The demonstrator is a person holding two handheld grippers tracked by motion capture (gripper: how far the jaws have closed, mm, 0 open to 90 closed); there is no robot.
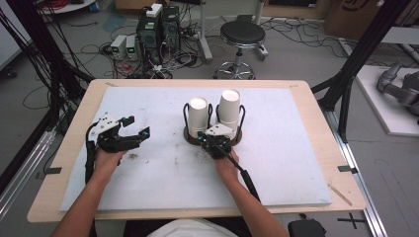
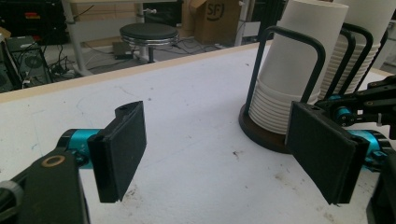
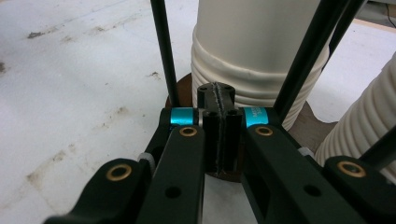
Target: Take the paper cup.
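Note:
Two upside-down stacks of white paper cups, one on the left point(image 1: 198, 116) and one on the right point(image 1: 230, 106), stand in a black wire holder point(image 1: 186, 114) on a dark round base at the middle of the white mat. My right gripper point(image 1: 205, 139) is shut with nothing between its pads. It sits low at the holder's near edge, with the tips point(image 3: 215, 100) just in front of the near cup stack point(image 3: 252, 51) and beside a wire upright point(image 3: 164, 51). My left gripper point(image 1: 136, 127) hovers open over the mat to the left, well apart from the holder. Between its pads point(image 2: 122, 149) lies only bare mat.
The white mat point(image 1: 148, 177) covers most of the wooden table point(image 1: 74, 148). Beyond the far edge stand a black stool point(image 1: 242, 37), computer boxes point(image 1: 158, 29) and loose cables on the floor. Black frame posts point(image 1: 360, 49) rise at both sides.

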